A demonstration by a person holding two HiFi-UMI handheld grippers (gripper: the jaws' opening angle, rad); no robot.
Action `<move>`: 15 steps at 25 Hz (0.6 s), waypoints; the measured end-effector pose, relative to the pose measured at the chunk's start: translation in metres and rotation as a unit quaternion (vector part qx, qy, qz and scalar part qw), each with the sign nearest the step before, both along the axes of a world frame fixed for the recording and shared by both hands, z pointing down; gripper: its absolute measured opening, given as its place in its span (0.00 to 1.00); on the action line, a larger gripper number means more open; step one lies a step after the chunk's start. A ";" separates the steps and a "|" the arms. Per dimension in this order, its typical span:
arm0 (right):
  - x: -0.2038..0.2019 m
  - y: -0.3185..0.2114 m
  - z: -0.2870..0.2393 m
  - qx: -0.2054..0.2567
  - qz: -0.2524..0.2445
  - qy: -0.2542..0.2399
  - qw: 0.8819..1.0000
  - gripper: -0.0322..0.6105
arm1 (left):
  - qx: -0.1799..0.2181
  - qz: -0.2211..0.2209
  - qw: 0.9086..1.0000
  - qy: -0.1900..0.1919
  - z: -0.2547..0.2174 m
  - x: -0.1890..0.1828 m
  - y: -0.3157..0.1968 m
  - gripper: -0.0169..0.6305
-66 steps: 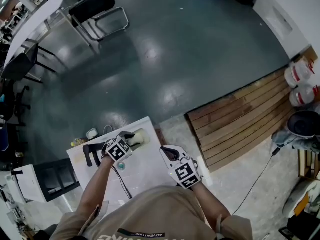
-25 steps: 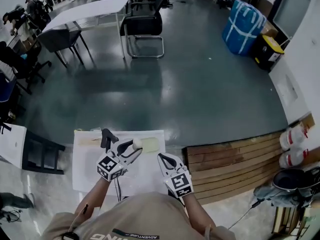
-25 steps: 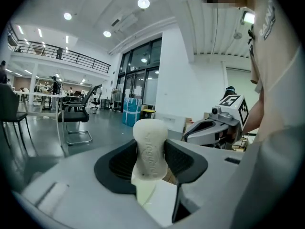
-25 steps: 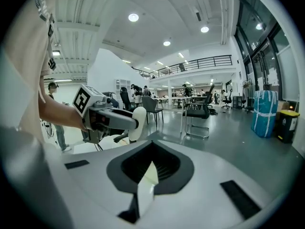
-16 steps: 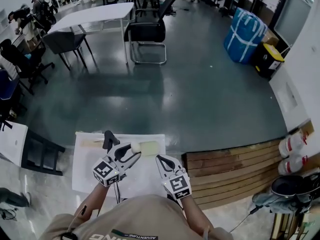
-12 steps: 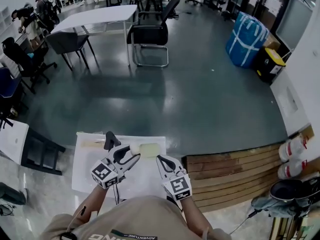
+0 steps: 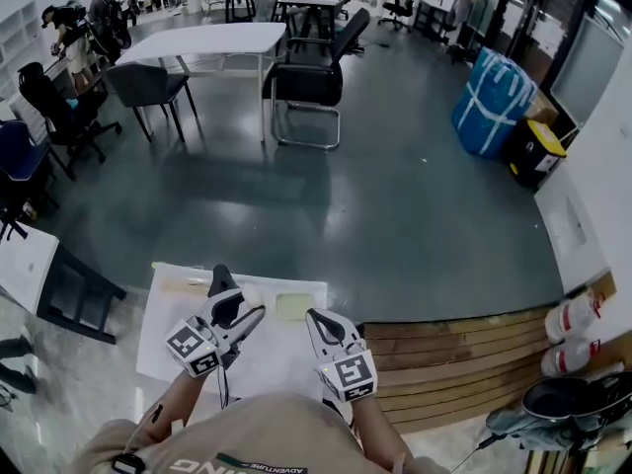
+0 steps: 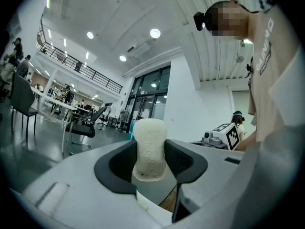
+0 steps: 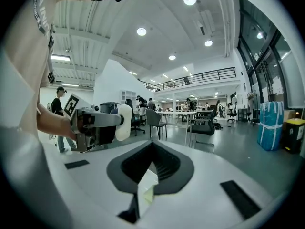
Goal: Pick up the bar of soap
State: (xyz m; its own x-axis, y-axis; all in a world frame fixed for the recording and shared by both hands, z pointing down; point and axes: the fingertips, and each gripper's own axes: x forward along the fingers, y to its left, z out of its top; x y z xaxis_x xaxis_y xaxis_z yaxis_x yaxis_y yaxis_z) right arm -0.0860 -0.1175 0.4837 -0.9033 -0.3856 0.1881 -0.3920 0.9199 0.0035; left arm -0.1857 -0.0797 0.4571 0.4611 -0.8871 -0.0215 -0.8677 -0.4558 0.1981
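A cream bar of soap [image 8: 149, 149] stands upright between the jaws of my left gripper [image 8: 150, 163], which is shut on it. In the head view the soap [image 7: 251, 295] is held just above the small white table [image 7: 163, 314], left of a pale yellow pad [image 7: 293, 306] that lies flat on it. My right gripper [image 7: 318, 320] hovers over the table's near right part, jaws together and empty. From the right gripper view the soap [image 9: 124, 122] shows at the tip of the left gripper [image 9: 102, 125], off to the left and apart from the right gripper [image 9: 152, 149].
A black handle-like object [image 7: 219, 279] and a thin pale stick [image 7: 183, 282] lie at the table's far side. Wooden boards [image 7: 444, 349] run along the floor to the right. Chairs [image 7: 316, 82], a white table [image 7: 212, 39] and a blue bundle [image 7: 491, 97] stand farther off.
The soap was at the pale pad's edge; now my left gripper has drawn it back to the left, clear of the pad. The right gripper has stayed in place.
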 end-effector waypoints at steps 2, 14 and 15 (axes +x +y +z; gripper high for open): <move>0.002 -0.002 -0.003 -0.002 0.002 -0.002 1.000 0.05 | 0.002 -0.008 1.000 0.006 0.001 -0.004 0.001 0.31; 0.014 0.001 -0.018 -0.031 0.018 -0.066 0.997 0.05 | 0.012 -0.017 0.999 -0.038 -0.011 -0.003 0.018 0.31; 0.014 0.001 -0.017 -0.030 0.017 -0.066 0.997 0.05 | 0.012 -0.017 0.999 -0.039 -0.011 -0.002 0.019 0.31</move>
State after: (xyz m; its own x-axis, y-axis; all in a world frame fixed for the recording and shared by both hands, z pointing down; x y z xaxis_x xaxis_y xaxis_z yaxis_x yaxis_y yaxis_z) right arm -0.0723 -0.1161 0.4662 -0.9080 -0.4087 0.0920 -0.4171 0.9027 -0.1060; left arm -0.1879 -0.0611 0.4463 0.4324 -0.9017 -0.0087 -0.8949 -0.4303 0.1180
